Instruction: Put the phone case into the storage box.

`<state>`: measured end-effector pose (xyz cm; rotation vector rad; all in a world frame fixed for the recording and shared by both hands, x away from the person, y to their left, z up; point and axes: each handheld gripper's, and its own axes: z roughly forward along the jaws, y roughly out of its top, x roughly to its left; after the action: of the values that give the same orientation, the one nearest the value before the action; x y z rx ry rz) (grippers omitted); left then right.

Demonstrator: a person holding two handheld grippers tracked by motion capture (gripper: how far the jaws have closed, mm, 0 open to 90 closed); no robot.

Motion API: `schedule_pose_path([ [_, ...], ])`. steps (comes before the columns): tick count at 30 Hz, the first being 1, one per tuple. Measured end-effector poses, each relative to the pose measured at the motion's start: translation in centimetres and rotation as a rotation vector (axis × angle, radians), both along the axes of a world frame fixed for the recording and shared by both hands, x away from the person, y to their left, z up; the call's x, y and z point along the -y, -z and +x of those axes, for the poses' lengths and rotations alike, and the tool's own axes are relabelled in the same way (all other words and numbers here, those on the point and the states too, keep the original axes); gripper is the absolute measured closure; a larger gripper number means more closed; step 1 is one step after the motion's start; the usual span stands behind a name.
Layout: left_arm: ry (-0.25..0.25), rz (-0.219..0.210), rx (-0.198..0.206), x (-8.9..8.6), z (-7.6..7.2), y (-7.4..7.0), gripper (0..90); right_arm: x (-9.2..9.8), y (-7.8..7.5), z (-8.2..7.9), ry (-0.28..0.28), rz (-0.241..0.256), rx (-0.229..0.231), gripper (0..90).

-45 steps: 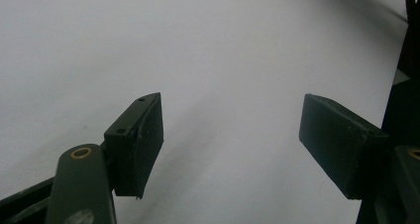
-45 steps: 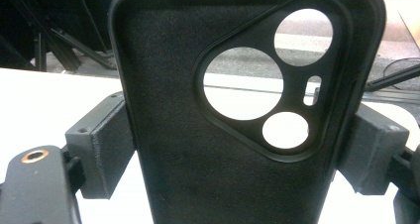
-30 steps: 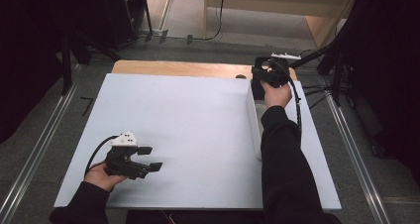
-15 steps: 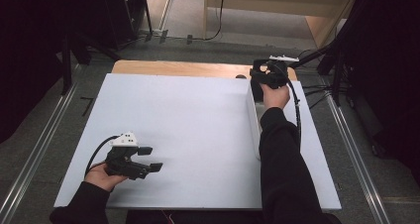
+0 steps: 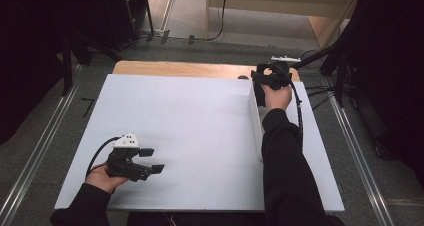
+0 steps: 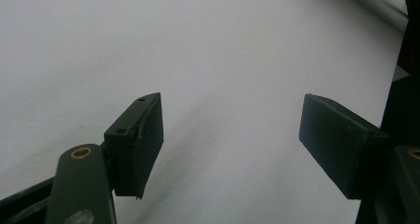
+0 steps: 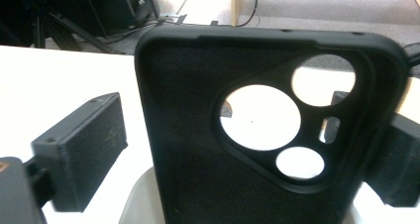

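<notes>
1. Sitting in the lower left of the high view, the left hand-held gripper [image 5: 150,160] rests low over the white bench [image 5: 190,136], held by a hand [image 5: 102,178] in a dark sleeve.
2. Its jaws stand wide apart. In the left gripper view [image 6: 230,140] there is nothing between them, just the plain white bench top below.
3. At the upper right of the high view, the right hand-held gripper [image 5: 267,76] is up at the far edge of the bench, held by the other hand [image 5: 277,96].
4. In the right gripper view, a black phone case [image 7: 262,125] stands upright in the middle of the frame, right between the two jaws of the right hand-held gripper [image 7: 247,149].
5. The phone case has one big round hole, two smaller round holes and a little slot in its upper right part.
6. The jaw on the left of that frame has a gap beside the phone case. The jaw on the right is partly hidden behind it, so I cannot tell if the phone case is squeezed or loose.
7. A long white box [image 5: 255,121] lies on the bench just beside the right arm.
8. The bottom of the phone case sits over something white and rounded at the bottom of the right gripper view.
</notes>
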<state>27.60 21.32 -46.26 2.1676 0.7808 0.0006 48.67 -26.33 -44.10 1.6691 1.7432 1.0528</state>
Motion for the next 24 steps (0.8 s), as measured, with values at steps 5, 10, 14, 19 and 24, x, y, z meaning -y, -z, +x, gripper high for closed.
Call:
schedule_pose_path([
  [5,0.001,0.002,-0.001,0.02,-0.01,0.0,25.0,0.06,-0.03,0.02,0.002,0.005,-0.002,1.4],
  [10,0.005,0.002,0.0,0.02,0.0,0.02,25.1,0.08,-0.11,0.15,0.004,-0.003,-0.006,1.4],
  [14,0.004,0.001,-0.001,0.03,-0.01,0.03,25.1,0.13,-0.29,0.27,-0.001,0.002,-0.018,1.0],
  [19,0.004,0.003,-0.001,0.04,-0.02,0.01,25.0,0.28,-0.37,0.35,-0.002,0.015,-0.015,0.0],
  [24,0.005,0.004,-0.001,0.04,-0.02,0.01,25.1,0.25,-0.39,0.42,0.001,0.008,-0.022,0.0],
])
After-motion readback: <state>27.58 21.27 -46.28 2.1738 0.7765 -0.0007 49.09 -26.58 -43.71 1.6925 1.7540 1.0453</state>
